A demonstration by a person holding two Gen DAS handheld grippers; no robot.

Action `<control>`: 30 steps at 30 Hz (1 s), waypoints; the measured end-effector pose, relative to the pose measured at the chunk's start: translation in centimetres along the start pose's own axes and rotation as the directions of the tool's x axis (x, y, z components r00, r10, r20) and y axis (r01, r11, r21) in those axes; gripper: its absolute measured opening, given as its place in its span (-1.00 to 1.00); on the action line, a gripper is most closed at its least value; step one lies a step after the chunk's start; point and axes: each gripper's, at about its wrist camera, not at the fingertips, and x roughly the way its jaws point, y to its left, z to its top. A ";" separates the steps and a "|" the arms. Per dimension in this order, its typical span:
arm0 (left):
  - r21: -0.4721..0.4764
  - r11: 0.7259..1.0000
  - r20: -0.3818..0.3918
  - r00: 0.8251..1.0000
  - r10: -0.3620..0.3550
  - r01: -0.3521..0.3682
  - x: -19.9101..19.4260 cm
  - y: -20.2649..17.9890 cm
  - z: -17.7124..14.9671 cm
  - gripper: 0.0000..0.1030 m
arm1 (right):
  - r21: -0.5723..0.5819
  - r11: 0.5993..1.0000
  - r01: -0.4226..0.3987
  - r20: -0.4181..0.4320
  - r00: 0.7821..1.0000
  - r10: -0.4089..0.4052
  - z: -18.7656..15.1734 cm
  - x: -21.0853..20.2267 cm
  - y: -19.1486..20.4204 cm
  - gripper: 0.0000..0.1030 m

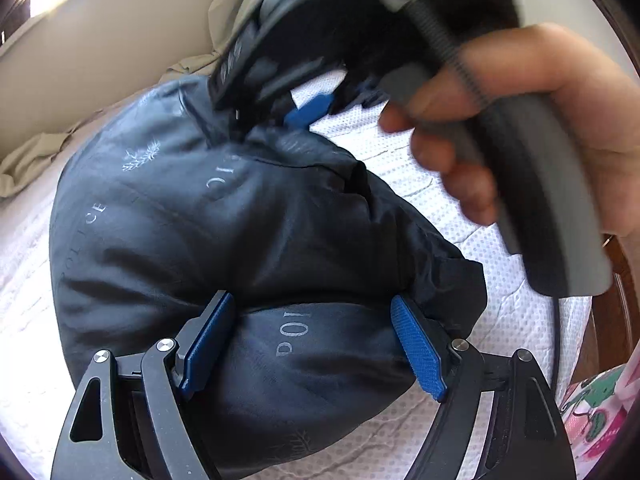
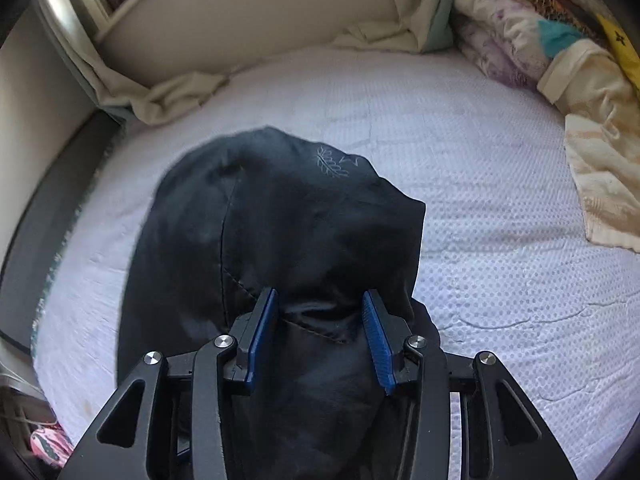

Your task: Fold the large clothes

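A dark navy garment (image 1: 192,232) with pale printed lettering lies bunched on the white mattress (image 1: 460,184). My left gripper (image 1: 312,340) has its blue pads wide apart with a thick fold of the garment between them. In the left wrist view the right gripper (image 1: 312,114) shows at the top, held by a hand (image 1: 532,128), its tips at the garment's far edge. In the right wrist view my right gripper (image 2: 320,328) has its pads apart with the garment (image 2: 280,216) bunched between and under them.
A beige sheet (image 2: 172,96) is rumpled along the headboard (image 2: 240,28). A pile of folded patterned linens (image 2: 560,80) lies at the mattress's right. A pink patterned cloth (image 1: 600,412) sits at the near edge.
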 end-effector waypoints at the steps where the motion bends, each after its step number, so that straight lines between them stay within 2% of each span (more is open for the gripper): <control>1: -0.001 1.000 0.000 1.000 -0.002 0.002 0.1 0.0 0.0 0.59 | 0.007 1.000 0.001 -0.017 1.000 -0.001 -0.1 0.7 -0.2 -0.20; 8: 0.015 1.000 0.012 1.000 -0.009 0.009 -0.6 0.2 -1.6 0.59 | 0.012 0.999 0.036 -0.113 0.993 -0.035 -0.3 5.1 -1.2 -0.20; 12: 0.041 0.999 0.011 1.000 0.013 -0.013 -0.4 -0.4 -1.5 0.59 | -0.026 0.997 0.077 -0.122 0.989 -0.079 -0.3 6.6 -0.5 -0.20; 19: 0.061 0.997 -0.004 0.999 0.049 -0.049 -0.3 -1.1 -1.4 0.59 | -0.036 0.994 0.107 -0.102 0.989 -0.110 0.1 7.9 0.0 -0.20; 24: 0.054 0.997 -0.017 0.998 0.060 -0.059 0.5 -1.8 -0.4 0.61 | -0.003 0.995 0.102 -0.064 0.993 -0.102 0.1 6.4 0.3 -0.15; 30: 0.062 0.995 -0.025 0.997 0.074 -0.073 0.1 -2.9 -0.6 0.65 | 0.064 0.998 0.016 0.008 1.000 -0.017 -0.3 -0.6 -1.8 -0.05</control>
